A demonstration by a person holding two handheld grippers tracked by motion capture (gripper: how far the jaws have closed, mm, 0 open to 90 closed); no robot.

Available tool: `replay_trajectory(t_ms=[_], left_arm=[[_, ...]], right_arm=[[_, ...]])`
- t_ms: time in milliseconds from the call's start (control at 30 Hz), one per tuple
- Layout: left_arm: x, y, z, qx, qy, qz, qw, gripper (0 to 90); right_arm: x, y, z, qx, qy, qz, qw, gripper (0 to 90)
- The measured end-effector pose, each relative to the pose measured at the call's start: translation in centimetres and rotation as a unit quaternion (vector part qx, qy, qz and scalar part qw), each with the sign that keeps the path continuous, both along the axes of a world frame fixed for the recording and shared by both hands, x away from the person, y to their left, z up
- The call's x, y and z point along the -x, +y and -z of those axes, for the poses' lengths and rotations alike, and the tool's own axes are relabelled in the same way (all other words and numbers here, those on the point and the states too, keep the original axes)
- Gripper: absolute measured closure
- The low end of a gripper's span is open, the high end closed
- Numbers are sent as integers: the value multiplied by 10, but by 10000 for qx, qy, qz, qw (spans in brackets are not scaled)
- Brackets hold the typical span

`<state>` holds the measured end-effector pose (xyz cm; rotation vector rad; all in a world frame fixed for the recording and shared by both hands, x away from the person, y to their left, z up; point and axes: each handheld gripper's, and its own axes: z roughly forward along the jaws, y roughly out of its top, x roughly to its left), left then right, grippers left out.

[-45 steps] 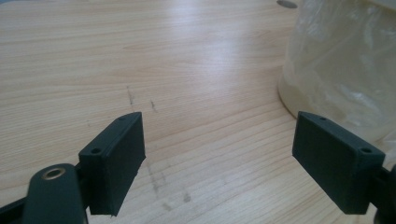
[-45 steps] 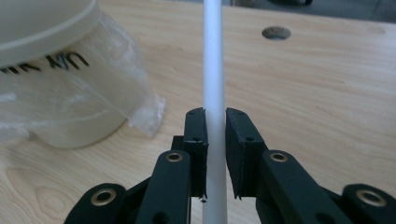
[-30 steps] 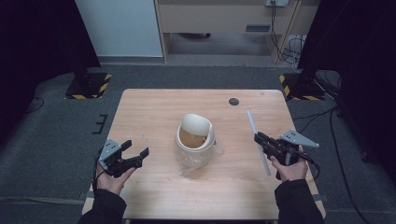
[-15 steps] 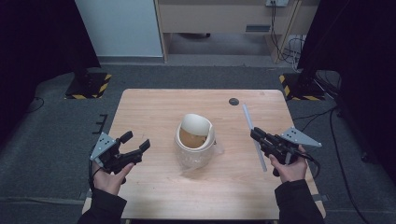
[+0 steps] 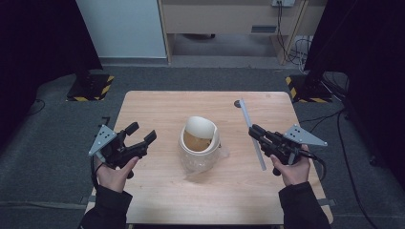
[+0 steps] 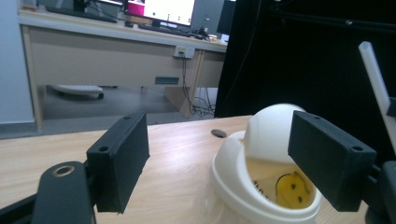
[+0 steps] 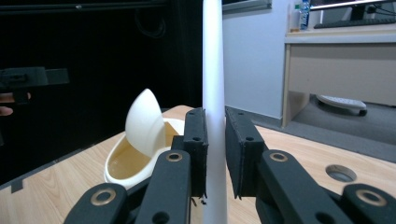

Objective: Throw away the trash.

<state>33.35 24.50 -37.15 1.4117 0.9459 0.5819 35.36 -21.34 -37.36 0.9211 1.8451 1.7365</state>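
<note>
A white tub with a tilted swing lid stands mid-table over a clear plastic base. It appears close in the left gripper view, with a yellow round piece inside it. My left gripper hovers left of the tub, open and empty, and the tub sits between and beyond its jaws. A long white straw runs up between the jaws of my right gripper, right of the tub. That gripper is shut on the straw, and the tub lies to its left.
A small dark round hole marks the table near its far edge. The wooden table has bare wood in front of the tub. Yellow-black stand bases sit on the floor beyond the far corners.
My left gripper has risen and moved right toward the tub, jaws still open. My right gripper has shifted left toward the tub with the straw in it.
</note>
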Motion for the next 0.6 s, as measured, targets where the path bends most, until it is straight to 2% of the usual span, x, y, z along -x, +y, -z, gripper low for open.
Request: replay_trajectory(t_ms=[167,300,600], left_arm=[[-3,-10,-12,43,-116,95,9999,206],[-4,-20,-19,140,-174,209,9995,218],[-10,-50,-25,155,-187,474,9986,236]], right_arm=[[-1,8,-3,-153,-23,-165,9997,792],[0,9,-2,-151,-30,-199,9997,792],[4,6,-3,-190,-74,-300,9993,792]])
